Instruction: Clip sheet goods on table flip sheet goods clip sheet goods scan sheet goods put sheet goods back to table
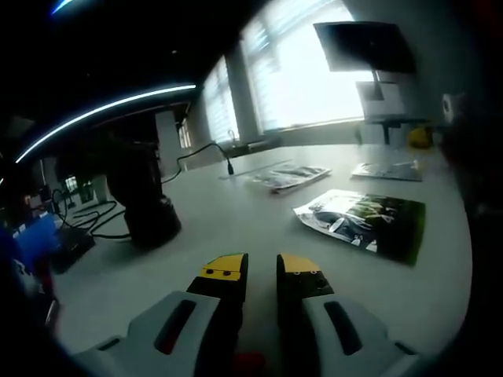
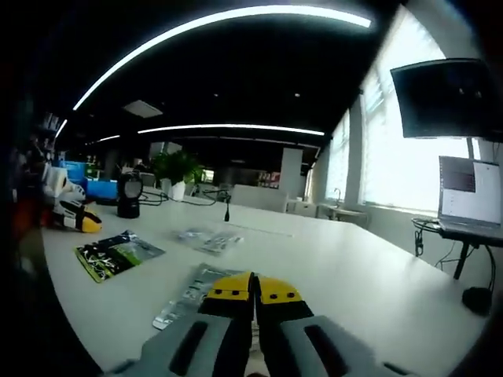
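Note:
A green and black sheet pack (image 1: 365,224) lies flat on the white table (image 1: 236,220), ahead and to the right of my left gripper (image 1: 261,271). The left jaws stand a little apart with nothing between them. Two more flat packs (image 1: 287,177) (image 1: 389,169) lie farther back. In the right gripper view my right gripper (image 2: 253,289) has its yellow-tipped jaws closed together. A silvery pack (image 2: 189,294) lies on the table just left of its tips; I cannot tell whether they touch it. The green pack (image 2: 118,251) and another silvery pack (image 2: 208,236) lie beyond.
A black device (image 1: 149,212) with cables (image 1: 204,153) stands at the table's left; it appears far off as a dark device (image 2: 127,195) in the right gripper view. A white and yellow tool (image 2: 75,216) lies by the green pack. A laptop (image 2: 468,196) and monitor (image 2: 448,98) stand at the right.

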Available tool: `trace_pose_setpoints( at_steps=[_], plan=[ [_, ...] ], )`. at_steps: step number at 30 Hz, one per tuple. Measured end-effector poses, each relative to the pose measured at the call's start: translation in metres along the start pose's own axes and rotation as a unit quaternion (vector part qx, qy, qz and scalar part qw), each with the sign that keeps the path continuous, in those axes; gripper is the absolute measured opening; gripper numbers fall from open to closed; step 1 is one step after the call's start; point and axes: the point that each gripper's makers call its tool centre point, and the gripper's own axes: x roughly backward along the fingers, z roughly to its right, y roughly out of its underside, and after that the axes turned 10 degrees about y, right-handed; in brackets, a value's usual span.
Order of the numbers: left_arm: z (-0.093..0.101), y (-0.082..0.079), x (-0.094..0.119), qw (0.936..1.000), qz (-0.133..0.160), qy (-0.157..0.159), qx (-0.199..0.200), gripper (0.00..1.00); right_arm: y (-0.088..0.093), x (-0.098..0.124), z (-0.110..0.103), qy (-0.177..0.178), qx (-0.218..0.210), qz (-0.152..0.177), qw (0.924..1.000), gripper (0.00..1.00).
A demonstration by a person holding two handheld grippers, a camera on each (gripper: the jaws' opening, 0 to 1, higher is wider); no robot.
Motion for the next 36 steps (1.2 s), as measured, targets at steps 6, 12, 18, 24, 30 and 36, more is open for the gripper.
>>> trace_pose_setpoints(
  at_steps=[6,12,18,24,30,36],
  plan=[
    [-0.002,0.001,-0.001,1.0000,-0.001,-0.001,0.000,0.07,0.001,-0.004,0.003,-0.026,-0.005,0.000,0.9996,0.00],
    [-0.003,0.001,-0.001,1.0000,-0.002,0.001,-0.002,0.07,0.001,-0.011,0.002,-0.049,-0.005,0.002,0.9988,0.00],
    [-0.005,0.001,-0.002,1.0000,0.000,0.002,-0.003,0.07,-0.003,-0.019,0.008,-0.068,-0.004,0.007,0.9977,0.00],
    [-0.008,0.002,-0.003,1.0000,-0.001,0.000,-0.003,0.07,0.001,-0.025,0.013,-0.073,-0.010,0.009,0.9972,0.00],
    [-0.011,0.001,-0.003,1.0000,0.002,-0.001,-0.004,0.07,0.008,-0.029,0.017,-0.074,-0.034,0.016,0.9966,0.00],
    [-0.012,0.000,-0.003,1.0000,0.005,0.000,-0.005,0.07,0.012,-0.030,0.019,-0.068,-0.030,0.019,0.9970,0.00]
  ],
)
